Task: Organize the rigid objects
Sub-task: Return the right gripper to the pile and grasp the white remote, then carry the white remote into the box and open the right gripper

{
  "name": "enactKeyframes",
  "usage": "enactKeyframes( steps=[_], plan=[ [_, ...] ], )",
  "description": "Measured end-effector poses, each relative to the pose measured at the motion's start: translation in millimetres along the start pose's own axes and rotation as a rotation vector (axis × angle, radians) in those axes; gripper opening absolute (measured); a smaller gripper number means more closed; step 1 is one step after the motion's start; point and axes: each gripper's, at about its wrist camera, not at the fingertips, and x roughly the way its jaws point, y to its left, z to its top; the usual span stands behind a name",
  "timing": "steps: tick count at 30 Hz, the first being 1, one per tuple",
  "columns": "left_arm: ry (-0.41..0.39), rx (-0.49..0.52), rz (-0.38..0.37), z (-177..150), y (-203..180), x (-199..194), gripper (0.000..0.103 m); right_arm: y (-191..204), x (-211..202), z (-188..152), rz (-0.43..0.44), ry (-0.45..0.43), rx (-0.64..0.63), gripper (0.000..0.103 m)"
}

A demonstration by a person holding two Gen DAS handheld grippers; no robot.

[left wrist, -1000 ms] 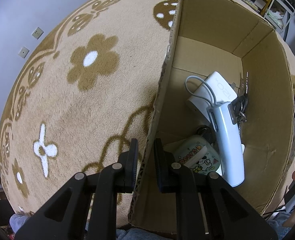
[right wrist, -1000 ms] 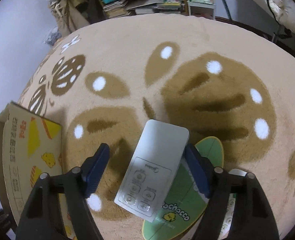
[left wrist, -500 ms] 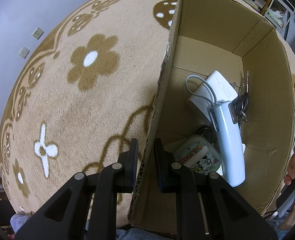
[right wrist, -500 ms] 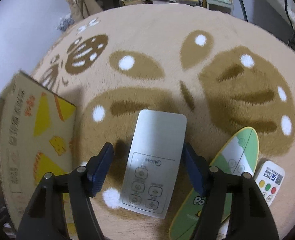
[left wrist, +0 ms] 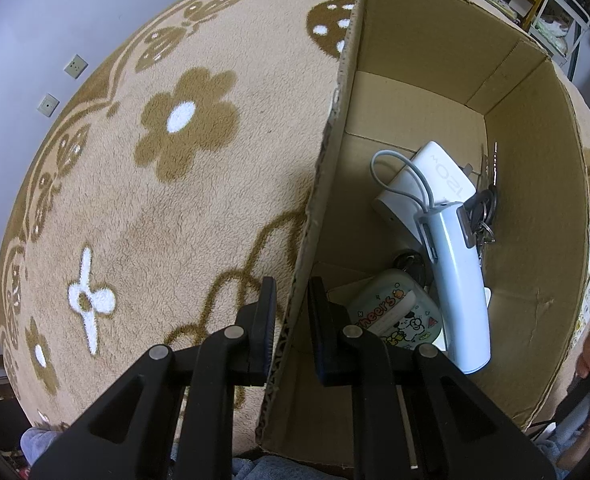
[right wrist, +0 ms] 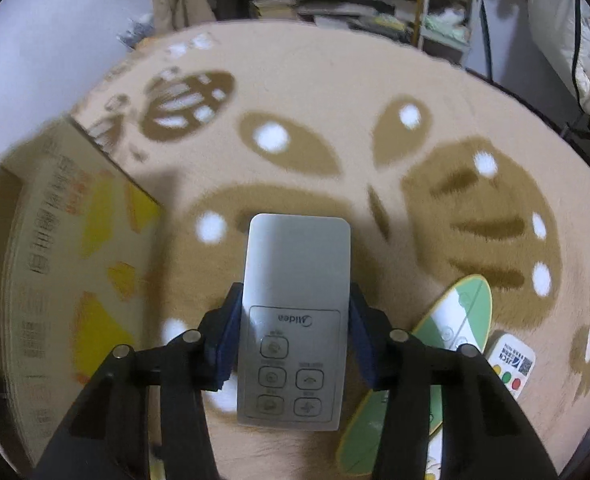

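My left gripper point(left wrist: 289, 312) pinches the cardboard box point(left wrist: 535, 184) wall, steadying it. My right gripper point(right wrist: 293, 328) has just closed onto the white remote point(right wrist: 297, 280), ready for boxing.

The rug point(left wrist: 199, 216) is beige plush with brown flowers that have white centres, brown scrolls along its edge and brown blobs dotted white. The box point(left wrist: 423, 48) is plain tan cardboard inside; in the right wrist view its outer wall point(right wrist: 75, 280) carries yellow and orange shapes and dark print. Inside lie a white power bank point(left wrist: 427, 184) with a grey cable, a pale blue remote point(left wrist: 461, 288) and a mint case point(left wrist: 395, 316) with cartoon dogs and orange lettering. The remote point(right wrist: 295, 312) is light grey with dark outlined buttons. Beside it lie a green-and-white oval fan point(right wrist: 451, 340) edged yellow and a white card point(right wrist: 509, 364) with yellow, green and red dots. The left tongs point(left wrist: 289, 316) are black; the right tongs point(right wrist: 295, 336) are black with navy blue pads.
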Motion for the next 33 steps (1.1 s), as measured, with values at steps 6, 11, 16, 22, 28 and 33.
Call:
enactKeyframes(
  steps=[6,11,16,22,28,33],
  plan=[
    [0.000,-0.003,-0.004,0,0,0,0.015,24,-48,11,0.062,-0.118,-0.048,0.052],
    [0.001,-0.005,-0.005,0,0,0,0.015,42,-83,15,0.112,-0.210,-0.081,0.052],
    [0.001,-0.003,-0.004,1,0,-1,0.015,60,-107,14,0.181,-0.271,-0.109,0.052],
    [0.001,-0.004,-0.004,1,-1,-1,0.015,82,-115,7,0.256,-0.279,-0.141,0.052],
    [-0.001,-0.007,-0.006,1,-1,-2,0.015,95,-97,-1,0.285,-0.231,-0.151,0.052],
    [-0.001,-0.007,-0.007,1,0,-2,0.015,102,-81,-8,0.290,-0.196,-0.166,0.052]
  ],
)
